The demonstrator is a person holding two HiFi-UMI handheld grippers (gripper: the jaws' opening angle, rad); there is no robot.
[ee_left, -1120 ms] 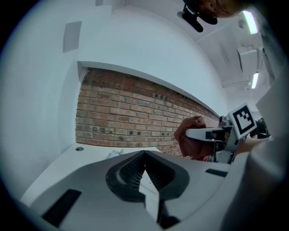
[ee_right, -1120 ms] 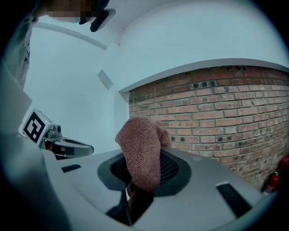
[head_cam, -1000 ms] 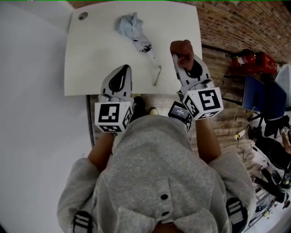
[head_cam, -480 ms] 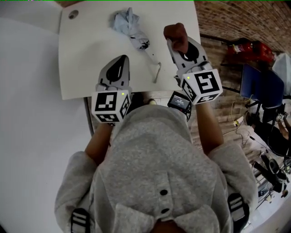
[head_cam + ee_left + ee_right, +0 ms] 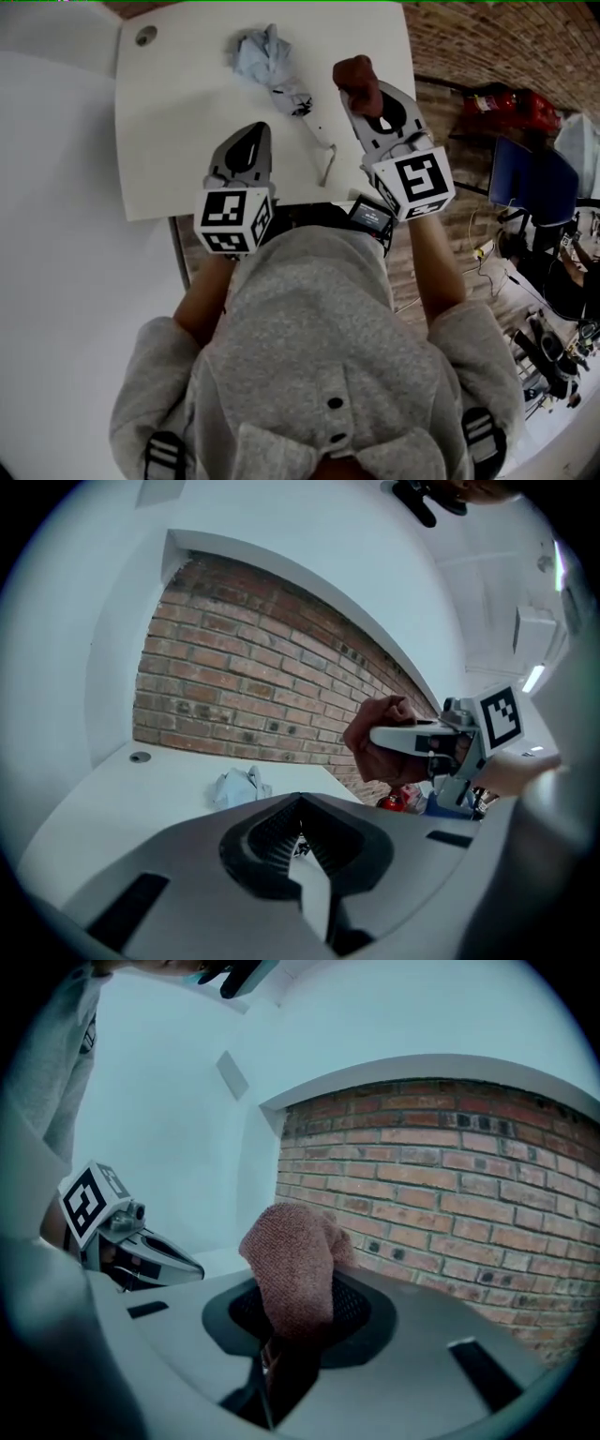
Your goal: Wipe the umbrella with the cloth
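Head view alone: whole umbrella (image 5: 277, 80).

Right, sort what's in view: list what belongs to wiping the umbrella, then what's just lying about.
For the job: folded umbrella on the white table; reddish cloth, clamped in the right gripper; left gripper, shut and empty.

Lying about: red object by the brick wall; blue object beside it; cables and clutter at far right.
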